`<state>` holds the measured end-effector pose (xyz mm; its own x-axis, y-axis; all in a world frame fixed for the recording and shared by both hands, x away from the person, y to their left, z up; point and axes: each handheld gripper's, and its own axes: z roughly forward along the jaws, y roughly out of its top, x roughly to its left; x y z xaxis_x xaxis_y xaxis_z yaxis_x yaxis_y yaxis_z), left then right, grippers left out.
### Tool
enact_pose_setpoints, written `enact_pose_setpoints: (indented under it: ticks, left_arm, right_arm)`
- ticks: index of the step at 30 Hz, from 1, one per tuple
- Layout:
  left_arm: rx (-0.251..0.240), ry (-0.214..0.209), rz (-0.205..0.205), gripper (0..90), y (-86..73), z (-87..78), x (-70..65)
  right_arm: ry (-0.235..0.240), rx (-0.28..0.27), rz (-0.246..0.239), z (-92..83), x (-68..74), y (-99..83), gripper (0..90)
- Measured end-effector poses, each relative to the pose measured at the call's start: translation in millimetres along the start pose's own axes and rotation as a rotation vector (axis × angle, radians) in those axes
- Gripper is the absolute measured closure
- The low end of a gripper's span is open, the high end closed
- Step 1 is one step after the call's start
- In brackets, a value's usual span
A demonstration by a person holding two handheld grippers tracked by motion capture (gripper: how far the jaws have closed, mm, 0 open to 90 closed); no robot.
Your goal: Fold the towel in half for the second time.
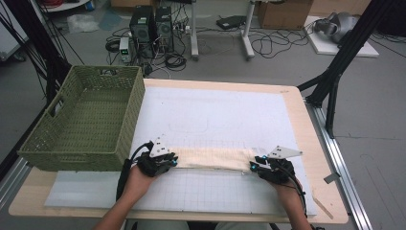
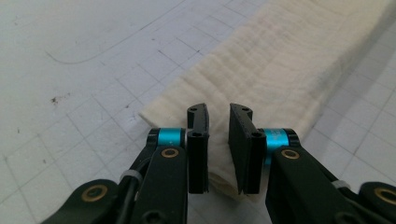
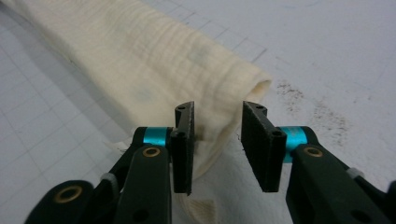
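Note:
A cream cloth (image 1: 210, 158), folded into a long narrow strip, lies across the white grid mat (image 1: 215, 115) near the table's front. My left gripper (image 1: 163, 160) is at the strip's left end and my right gripper (image 1: 261, 167) at its right end. In the left gripper view the jaws (image 2: 218, 109) stand a narrow gap apart over the end of the cloth (image 2: 280, 60), which shows between them low down. In the right gripper view the gripper (image 3: 218, 107) is open wider, with the rolled end of the cloth (image 3: 140, 56) against the left pad (image 3: 184, 140) and bare mat by the other.
A green woven basket (image 1: 127, 120) stands on the table's left side, its near corner close to my left hand. The wooden table edge (image 1: 309, 129) runs along the right. Computers, cables and black frame legs are on the floor beyond the table.

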<state>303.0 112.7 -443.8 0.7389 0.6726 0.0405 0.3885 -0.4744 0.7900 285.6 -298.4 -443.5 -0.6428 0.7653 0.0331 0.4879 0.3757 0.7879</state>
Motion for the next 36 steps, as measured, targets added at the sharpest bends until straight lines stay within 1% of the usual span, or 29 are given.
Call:
enact_pose_setpoints:
  ticks: [1,3,4,5,6,7,9,10,12,13,14,16,17,18,19,20,21,22,25,28,29,31,34,36]
  left_arm:
    - [-0.007,0.001,-0.009,75.3,0.5,-1.2,1.4]
    - [-0.038,0.002,-0.042,67.6,1.1,-5.0,5.8]
    - [-0.077,0.011,-0.076,65.5,1.8,-9.3,10.2]
    - [-0.098,0.013,-0.089,61.5,2.4,-11.9,12.6]
    - [-0.125,0.017,-0.106,60.6,3.0,-14.3,14.5]
    - [-0.166,0.019,-0.127,59.8,4.0,-18.6,17.9]
    - [-0.213,0.022,-0.148,56.9,5.4,-23.9,21.2]
    - [-0.240,0.030,-0.154,55.8,6.2,-26.6,22.4]
    - [-0.273,0.028,-0.168,51.9,6.9,-28.6,24.2]
    - [-0.284,0.025,-0.176,49.3,7.0,-29.3,25.1]
    - [-0.298,0.026,-0.182,46.8,7.4,-29.4,25.6]
    - [-0.309,0.038,-0.193,41.3,8.4,-29.8,25.8]
    - [-0.316,0.037,-0.208,37.3,9.1,-30.4,26.5]
    - [-0.328,0.029,-0.228,33.2,9.6,-31.1,27.4]
    - [-0.341,0.036,-0.238,28.4,10.0,-31.9,27.6]
    - [-0.354,0.039,-0.248,23.2,10.4,-32.6,27.6]
    - [-0.360,0.036,-0.251,19.8,10.7,-33.1,27.8]
    - [-0.364,0.031,-0.246,18.9,10.9,-33.3,27.9]
    - [-0.371,0.025,-0.234,18.9,11.7,-33.8,25.7]
    - [-0.393,0.014,-0.219,18.9,11.9,-35.8,25.3]
    - [-0.398,0.014,-0.212,18.9,12.1,-36.8,25.5]
    - [-0.409,0.018,-0.213,19.2,12.3,-38.5,26.0]
    - [-0.407,0.024,-0.212,20.0,11.6,-39.1,27.2]
    - [-0.402,0.019,-0.213,20.0,11.0,-38.2,27.7]
  right_arm:
    - [-0.002,-0.018,0.000,-3.3,-0.2,1.1,63.0]
    - [-0.012,-0.076,0.004,-11.7,-1.6,3.9,60.4]
    - [-0.014,-0.096,0.007,-15.2,-2.0,4.9,58.8]
    - [-0.020,-0.129,0.011,-21.8,-3.0,6.7,55.9]
    - [-0.031,-0.141,0.007,-24.8,-4.0,7.4,53.9]
    - [-0.043,-0.151,0.002,-27.6,-5.0,8.0,51.8]
    - [-0.070,-0.182,0.002,-35.3,-7.8,8.7,47.6]
    - [-0.079,-0.188,0.002,-37.5,-9.0,8.7,46.0]
    - [-0.111,-0.205,0.010,-42.7,-12.1,8.4,39.8]
    - [-0.118,-0.207,0.020,-43.9,-12.6,8.2,37.9]
    - [-0.127,-0.207,0.018,-45.2,-14.3,8.0,36.2]
    - [-0.144,-0.205,0.014,-46.4,-15.7,7.4,32.9]
    - [-0.152,-0.198,0.007,-46.5,-16.0,7.3,31.3]
    - [-0.161,-0.193,0.001,-46.5,-16.1,7.4,29.0]
    - [-0.173,-0.192,0.001,-46.3,-16.1,7.6,25.5]
    - [-0.175,-0.193,0.005,-46.2,-16.4,7.8,23.5]
    - [-0.176,-0.198,0.009,-46.4,-17.0,8.1,20.9]
    - [-0.173,-0.204,0.014,-46.6,-17.3,8.3,19.1]
    - [-0.176,-0.220,0.005,-48.3,-16.8,8.8,15.8]
    - [-0.182,-0.227,0.010,-50.4,-16.4,10.4,11.7]
    - [-0.184,-0.224,0.003,-51.0,-16.7,10.7,11.7]
    - [-0.198,-0.219,-0.009,-51.7,-17.3,11.0,11.5]
    - [-0.200,-0.212,-0.002,-51.0,-18.5,10.8,11.1]
    - [-0.200,-0.207,-0.004,-50.7,-18.3,11.2,11.0]
